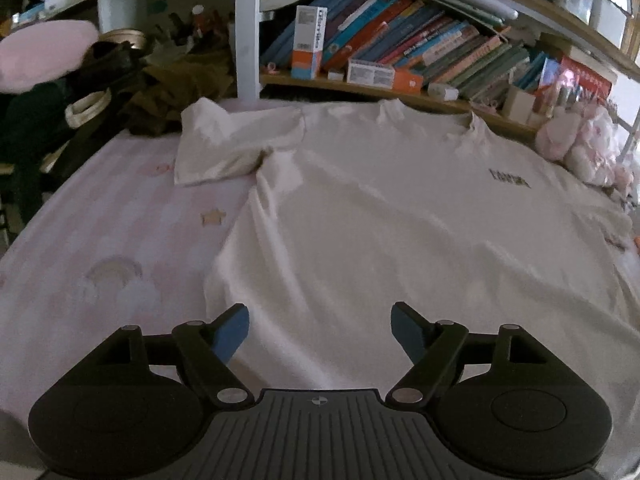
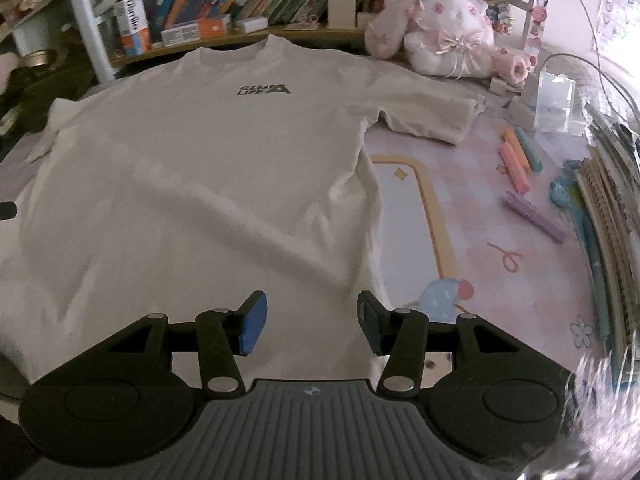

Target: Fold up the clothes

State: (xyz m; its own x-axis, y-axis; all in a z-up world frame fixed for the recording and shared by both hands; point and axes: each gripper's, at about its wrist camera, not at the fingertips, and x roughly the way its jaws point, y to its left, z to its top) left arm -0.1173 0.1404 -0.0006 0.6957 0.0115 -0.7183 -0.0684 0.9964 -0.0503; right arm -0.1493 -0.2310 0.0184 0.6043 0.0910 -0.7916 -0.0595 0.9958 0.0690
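left tool (image 1: 320, 330) released, blue pads spread wide, nothing between them, poised over the lower hem area of the t-shirt (image 1: 400, 220). right tool (image 2: 310, 322) also released, pads apart by a narrower gap and empty, hovering above the shirt's lower right part near its side edge. white t-shirt spread flat, front up, on a pink patterned table cover (image 2: 460, 220), collar toward the bookshelf (image 1: 400, 52); both short sleeves laid out to the sides. small dark chest print reading "camp life" (image 2: 264, 89) beside a triangle mark. beyond the collar, a row of leaning books and an orange-and-white box (image 2: 134, 26) with lettering that looks like "claritin", not fully legible. pink plush toy (image 2: 448, 36) past the right sleeve. pastel highlighters (image 2: 520, 160) and a clear plastic box (image 2: 554, 100) lying on the cover to the right, well apart from the shirt.
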